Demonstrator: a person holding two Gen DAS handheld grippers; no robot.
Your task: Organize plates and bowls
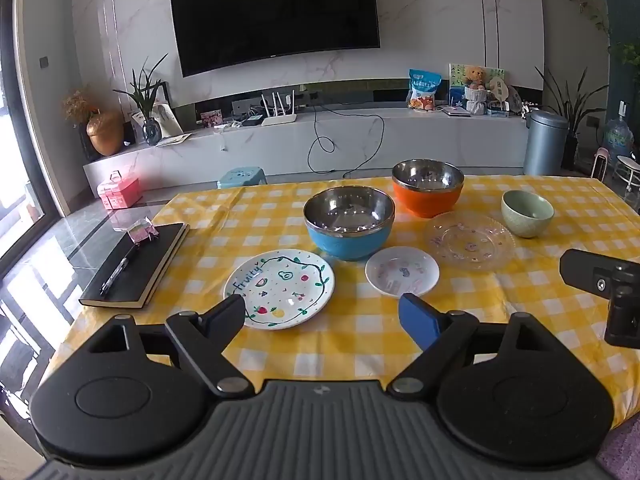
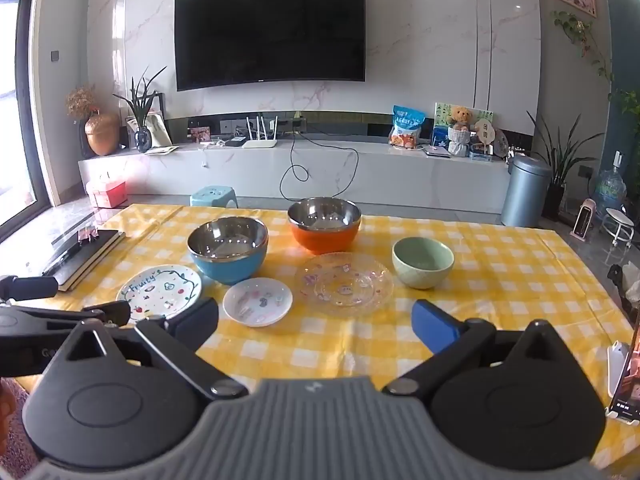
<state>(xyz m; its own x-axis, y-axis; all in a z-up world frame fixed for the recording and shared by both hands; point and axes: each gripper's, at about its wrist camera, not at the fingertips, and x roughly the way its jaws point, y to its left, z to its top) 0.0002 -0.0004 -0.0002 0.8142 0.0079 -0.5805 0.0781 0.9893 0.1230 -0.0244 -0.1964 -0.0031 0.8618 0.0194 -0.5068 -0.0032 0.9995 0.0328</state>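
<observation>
On the yellow checked tablecloth [image 1: 360, 340] stand a blue steel-lined bowl [image 1: 349, 222], an orange steel-lined bowl [image 1: 427, 193] and a small green bowl [image 1: 527, 213]. In front of them lie a white "Fruity" plate [image 1: 279, 287], a small white saucer [image 1: 402, 271] and a clear glass plate [image 1: 470, 240]. My left gripper [image 1: 322, 312] hovers open just short of the Fruity plate and saucer, holding nothing. The right gripper [image 2: 316, 322] hangs open over the near cloth, short of the saucer [image 2: 257, 301] and glass plate [image 2: 344, 284]. The Fruity plate [image 2: 160, 291], blue bowl [image 2: 228, 249], orange bowl [image 2: 324, 224] and green bowl [image 2: 423, 262] also show here.
A black notebook [image 1: 134, 266] with a pen and clip lies at the table's left edge. A phone on a stand [image 2: 624, 380] sits at the right edge. Behind the table are a blue stool [image 1: 242, 178], a TV bench and a grey bin [image 1: 546, 142].
</observation>
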